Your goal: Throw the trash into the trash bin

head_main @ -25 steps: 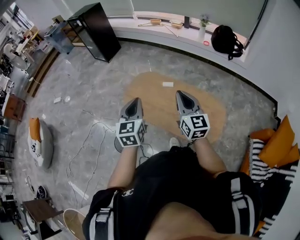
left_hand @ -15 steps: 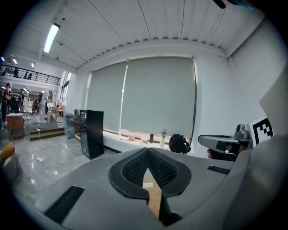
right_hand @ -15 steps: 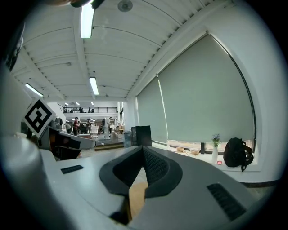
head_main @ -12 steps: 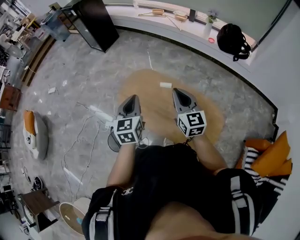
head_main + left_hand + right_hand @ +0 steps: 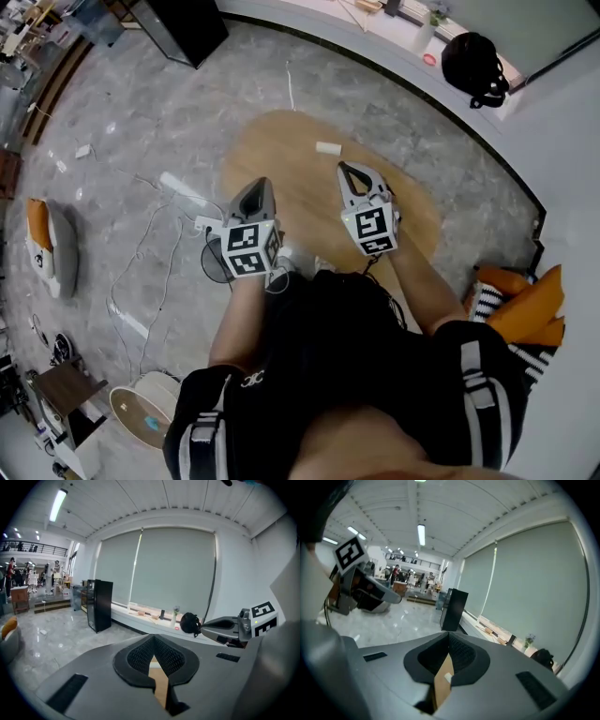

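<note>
Left hand-held gripper [image 5: 261, 185] and right hand-held gripper [image 5: 346, 170] are both seen pressed together with nothing pinched, held side by side above the brown oval floor mat [image 5: 281, 155]. The trash, a small white scrap [image 5: 328, 148], is found lying on the mat at 11 o'clock from the right tips, near but untouched.

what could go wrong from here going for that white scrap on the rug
1. The left hand-held gripper and the right hand-held gripper are both shut. If neither opens in time, the white scrap may just get pushed along the rug.
2. The scrap looks small and flat, so the jaws could snag the rug instead.
3. Loose cables and a power strip lie beside the rug on the person's left, a likely trip hazard.
</note>
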### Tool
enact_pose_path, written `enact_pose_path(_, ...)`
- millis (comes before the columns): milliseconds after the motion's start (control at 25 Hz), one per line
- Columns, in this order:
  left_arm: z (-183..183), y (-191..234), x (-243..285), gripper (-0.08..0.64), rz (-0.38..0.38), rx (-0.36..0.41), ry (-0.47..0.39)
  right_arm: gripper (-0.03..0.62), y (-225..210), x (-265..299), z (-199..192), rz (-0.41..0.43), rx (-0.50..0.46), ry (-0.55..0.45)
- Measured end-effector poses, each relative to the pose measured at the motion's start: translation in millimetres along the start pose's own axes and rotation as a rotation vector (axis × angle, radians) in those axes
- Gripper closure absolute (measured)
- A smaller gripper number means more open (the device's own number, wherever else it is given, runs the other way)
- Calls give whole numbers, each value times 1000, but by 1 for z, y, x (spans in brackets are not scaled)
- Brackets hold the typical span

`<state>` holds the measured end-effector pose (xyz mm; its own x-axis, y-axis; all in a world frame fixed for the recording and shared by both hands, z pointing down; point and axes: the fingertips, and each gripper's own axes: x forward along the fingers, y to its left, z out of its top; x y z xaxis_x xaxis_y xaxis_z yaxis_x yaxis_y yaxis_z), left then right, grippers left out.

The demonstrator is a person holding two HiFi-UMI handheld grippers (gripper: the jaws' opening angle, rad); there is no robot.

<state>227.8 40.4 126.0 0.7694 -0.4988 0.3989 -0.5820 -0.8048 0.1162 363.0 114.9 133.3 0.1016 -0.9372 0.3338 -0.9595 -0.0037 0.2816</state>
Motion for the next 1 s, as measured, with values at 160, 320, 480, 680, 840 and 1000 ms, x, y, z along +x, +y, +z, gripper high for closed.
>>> enact_pose_path(160, -10, 5, 15, 548, -2, -11, 21, 581, -2, 27, -27, 40, -194, 96)
enact_pose_path(320, -16, 8, 31, 548, -6, -8, 40, 580, -3, 56, -57, 86, -276, 170)
enact_pose_path(480, -22, 10, 48, 548, -2, -30, 55, 541, -6, 94, -90, 142, -311, 237)
enact_pose_path(680, -46, 13, 59, 548, 13, -61, 108, 479, -5, 140, -140, 251, -294, 363)
enact_pose_path(840, -66, 20, 65, 548, 29, -74, 152, 479, -8, 180, -178, 293, -293, 441)
enact_pose_path(1000, -82, 24, 69, 548, 49, -90, 196, 477, -9, 213, -218, 350, -326, 511)
